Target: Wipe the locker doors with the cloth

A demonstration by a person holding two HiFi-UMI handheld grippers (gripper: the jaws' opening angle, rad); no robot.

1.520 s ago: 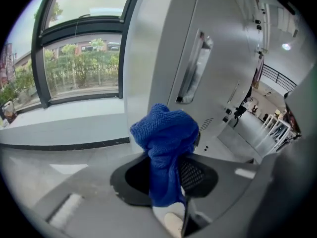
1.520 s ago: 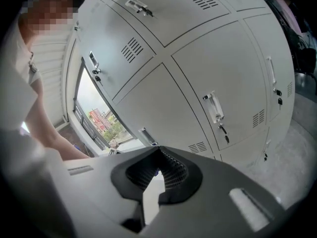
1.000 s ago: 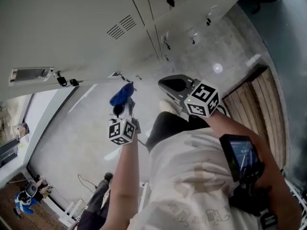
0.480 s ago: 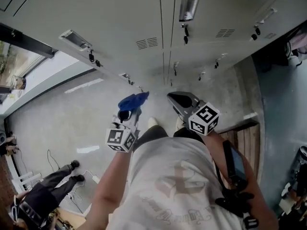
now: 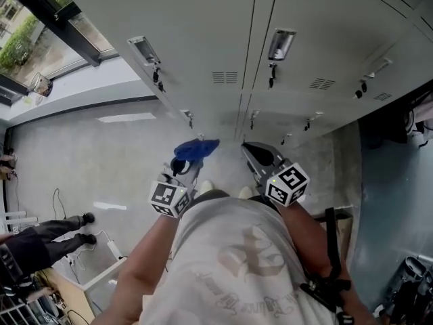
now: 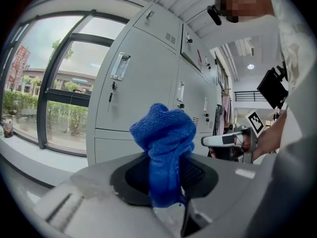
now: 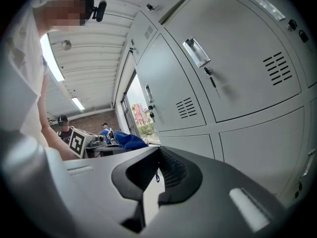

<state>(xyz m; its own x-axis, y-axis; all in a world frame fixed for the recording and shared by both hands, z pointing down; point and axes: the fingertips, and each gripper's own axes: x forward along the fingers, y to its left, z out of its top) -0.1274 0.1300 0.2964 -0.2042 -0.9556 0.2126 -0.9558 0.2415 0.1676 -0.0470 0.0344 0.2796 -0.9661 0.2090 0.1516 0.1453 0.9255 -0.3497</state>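
Note:
A bunched blue cloth (image 5: 196, 148) (image 6: 166, 143) is pinched in my left gripper (image 5: 191, 157) (image 6: 166, 176), which is shut on it and points at the grey locker doors (image 5: 203, 39) (image 6: 138, 98). The cloth hangs short of the doors, not touching them. My right gripper (image 5: 252, 149) (image 7: 157, 170) is beside it to the right, shut with nothing between its jaws, facing a door (image 7: 233, 63) with a chrome handle (image 7: 196, 52). From the right gripper view the cloth (image 7: 130, 142) shows at the left.
Locker handles (image 5: 281, 44) and keys stick out of the doors. A big window (image 5: 40, 39) is at the far left. Another person (image 5: 40, 239) stands on the concrete floor (image 5: 101, 161) at lower left near a white rack (image 5: 101, 276). Dark clutter (image 5: 406, 134) sits right.
The head view has swung up to face the lockers squarely. Both grippers have stayed in front of the body, the left still holding the cloth, now nearer the doors.

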